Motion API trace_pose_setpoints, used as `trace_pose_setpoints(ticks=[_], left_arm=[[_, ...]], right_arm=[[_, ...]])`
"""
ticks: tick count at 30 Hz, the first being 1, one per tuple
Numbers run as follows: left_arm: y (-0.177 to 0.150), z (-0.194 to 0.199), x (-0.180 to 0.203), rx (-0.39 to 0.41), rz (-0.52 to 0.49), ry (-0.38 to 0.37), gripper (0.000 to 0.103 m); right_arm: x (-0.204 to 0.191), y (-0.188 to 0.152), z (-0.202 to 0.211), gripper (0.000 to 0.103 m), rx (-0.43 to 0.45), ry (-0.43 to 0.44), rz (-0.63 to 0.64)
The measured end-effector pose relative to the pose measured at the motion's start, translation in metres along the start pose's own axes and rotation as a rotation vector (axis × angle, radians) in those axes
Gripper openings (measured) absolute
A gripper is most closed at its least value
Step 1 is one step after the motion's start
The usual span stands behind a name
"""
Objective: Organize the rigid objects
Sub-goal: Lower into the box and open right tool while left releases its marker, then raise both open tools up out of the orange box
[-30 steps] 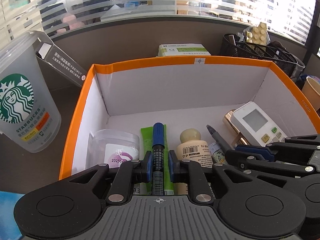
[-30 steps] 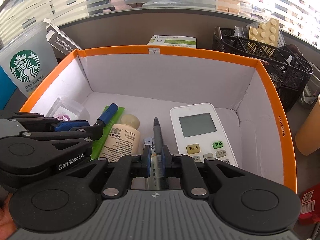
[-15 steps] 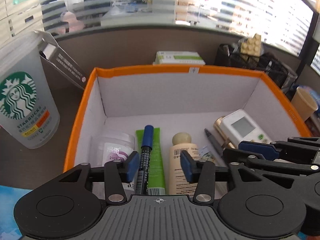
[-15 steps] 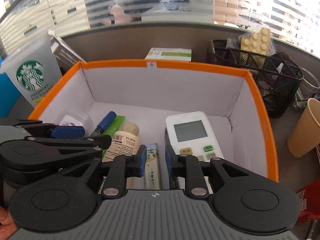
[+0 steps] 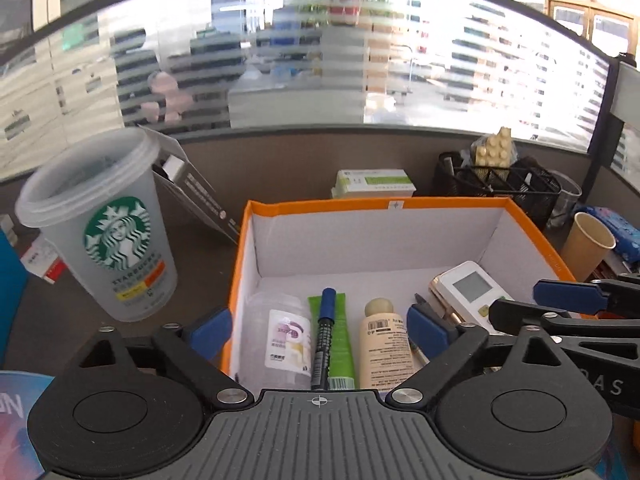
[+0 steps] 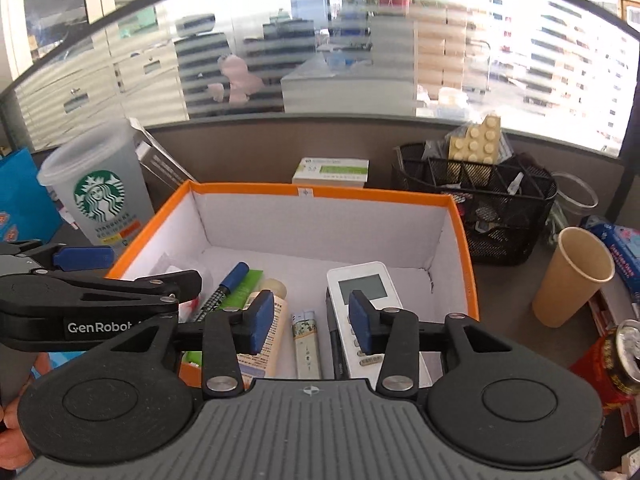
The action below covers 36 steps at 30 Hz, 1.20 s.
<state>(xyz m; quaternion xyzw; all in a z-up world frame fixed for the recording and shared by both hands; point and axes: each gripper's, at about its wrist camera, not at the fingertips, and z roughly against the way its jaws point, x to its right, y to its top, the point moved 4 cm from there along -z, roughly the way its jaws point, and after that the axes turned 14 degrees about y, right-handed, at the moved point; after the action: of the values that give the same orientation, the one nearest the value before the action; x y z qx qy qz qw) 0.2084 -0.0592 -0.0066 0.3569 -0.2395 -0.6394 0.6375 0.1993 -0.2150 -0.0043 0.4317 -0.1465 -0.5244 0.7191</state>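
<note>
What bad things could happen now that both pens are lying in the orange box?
1. The left tool, its jaws just opened wide, has one blue pad outside the orange box wall; lifting carelessly might snag that wall.
2. The Starbucks cup stands upright close beside the box, so a sideways swing could tip it.
3. The right tool, jaws just opened and empty, hangs over the remote and small tube; dipping could knock them.
</note>
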Motion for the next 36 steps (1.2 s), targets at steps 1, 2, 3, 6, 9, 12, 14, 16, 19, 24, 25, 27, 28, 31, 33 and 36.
trace_pose_setpoints(ticks=[1, 2, 3, 6, 9, 12, 14, 16, 19, 24, 25, 27, 28, 31, 33, 36], left_arm=[[-0.001, 0.004, -0.001, 0.007, -0.001, -0.002, 0.097], [-0.002, 0.01, -0.001, 0.015, -0.003, -0.004, 0.097], [-0.002, 0.013, -0.001, 0.02, -0.005, -0.005, 0.097], [-0.003, 0.023, 0.0, 0.028, -0.006, -0.002, 0.097], [-0.005, 0.033, -0.001, 0.041, -0.008, -0.005, 0.097], [-0.006, 0.043, -0.001, 0.053, -0.006, -0.005, 0.098], [-0.008, 0.051, -0.001, 0.065, -0.008, -0.002, 0.098], [-0.01, 0.057, 0.0, 0.075, -0.012, 0.0, 0.098], [-0.013, 0.065, 0.002, 0.082, -0.012, -0.005, 0.098], [-0.024, 0.08, 0.005, 0.09, -0.011, -0.026, 0.098], [-0.027, 0.082, 0.006, 0.09, -0.013, -0.03, 0.098], [-0.031, 0.085, 0.008, 0.093, -0.017, -0.035, 0.098], [-0.034, 0.087, 0.009, 0.092, -0.02, -0.039, 0.098], [-0.043, 0.09, 0.013, 0.087, -0.032, -0.047, 0.098], [-0.049, 0.091, 0.016, 0.085, -0.037, -0.05, 0.098], [-0.059, 0.091, 0.018, 0.073, -0.046, -0.059, 0.098]], right_arm=[[-0.001, -0.001, 0.005, 0.042, 0.008, 0.001, 0.002], [-0.003, -0.002, 0.009, 0.042, 0.016, 0.006, 0.001], [-0.004, -0.003, 0.014, 0.042, 0.023, 0.009, -0.001], [-0.007, -0.007, 0.024, 0.042, 0.037, 0.01, -0.001], [-0.011, -0.01, 0.034, 0.043, 0.048, 0.014, 0.0], [-0.014, -0.012, 0.045, 0.044, 0.064, 0.012, 0.006], [-0.016, -0.014, 0.052, 0.044, 0.074, 0.012, 0.011], [-0.017, -0.016, 0.058, 0.044, 0.082, 0.009, 0.017], [-0.019, -0.021, 0.068, 0.044, 0.094, 0.005, 0.021], [-0.021, -0.032, 0.083, 0.044, 0.114, 0.004, 0.026], [-0.021, -0.035, 0.085, 0.044, 0.117, 0.004, 0.029], [-0.021, -0.04, 0.09, 0.045, 0.12, -0.001, 0.033], [-0.021, -0.043, 0.093, 0.046, 0.123, -0.004, 0.035], [-0.021, -0.053, 0.098, 0.046, 0.123, -0.013, 0.039], [-0.021, -0.06, 0.101, 0.046, 0.121, -0.015, 0.039], [-0.02, -0.072, 0.104, 0.047, 0.116, -0.018, 0.036]])
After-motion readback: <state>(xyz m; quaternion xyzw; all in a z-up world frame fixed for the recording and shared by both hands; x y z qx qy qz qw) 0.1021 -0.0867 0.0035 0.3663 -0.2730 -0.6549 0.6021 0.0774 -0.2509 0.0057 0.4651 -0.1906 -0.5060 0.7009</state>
